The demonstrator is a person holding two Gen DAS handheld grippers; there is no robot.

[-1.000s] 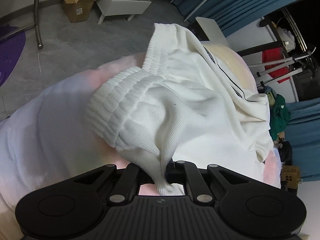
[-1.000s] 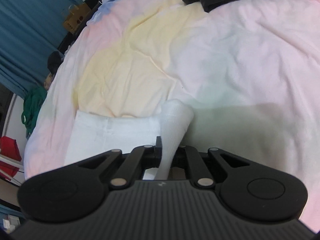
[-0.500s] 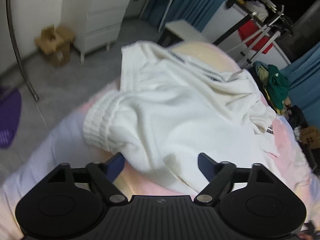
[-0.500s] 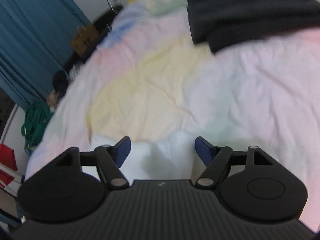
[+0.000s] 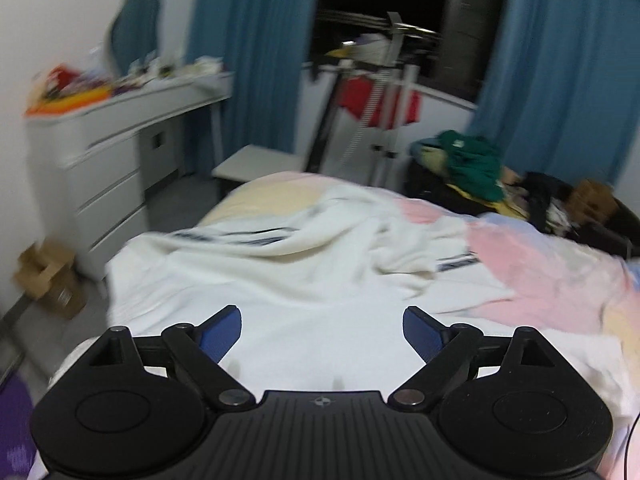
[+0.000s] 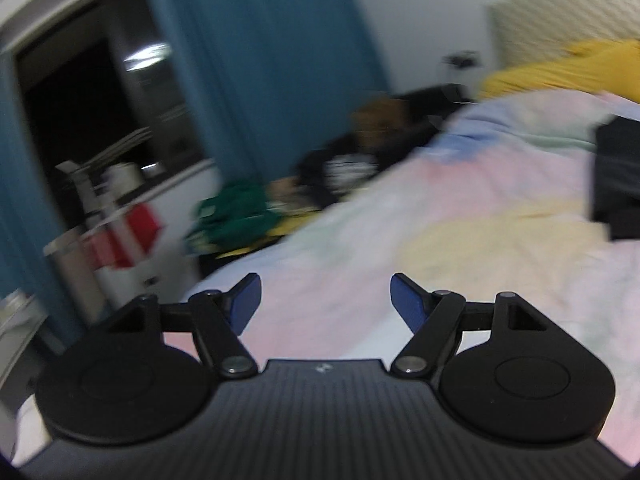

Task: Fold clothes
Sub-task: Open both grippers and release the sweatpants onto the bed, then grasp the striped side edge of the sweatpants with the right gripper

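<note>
Both grippers empty: left gripper (image 5: 322, 326) and right gripper (image 6: 325, 300) fingers spread. White garment (image 5: 280, 280) lies rumpled on bed (image 5: 540, 272); fold looks incomplete, needs smoothing.

white sweater (image 5: 304, 276): cream-white, with dark stripe bands near its far edge
bedspread (image 5: 532, 264): pastel patches of pink, pale yellow, light blue and mint (the same wash shows in the right wrist view)
left gripper (image 5: 322, 328): black body, blue finger pads
right gripper (image 6: 325, 300): black, ribbed top, blue pads
curtains (image 5: 256, 52): teal-blue
drawer unit (image 5: 112, 176): white
cardboard box (image 5: 48, 280): brown
garment on rack (image 5: 376, 102): red
heap of clothes (image 5: 472, 164): dark green over yellow
folded cloth (image 6: 618, 180): black
pillow (image 6: 560, 68): mustard yellow
</note>
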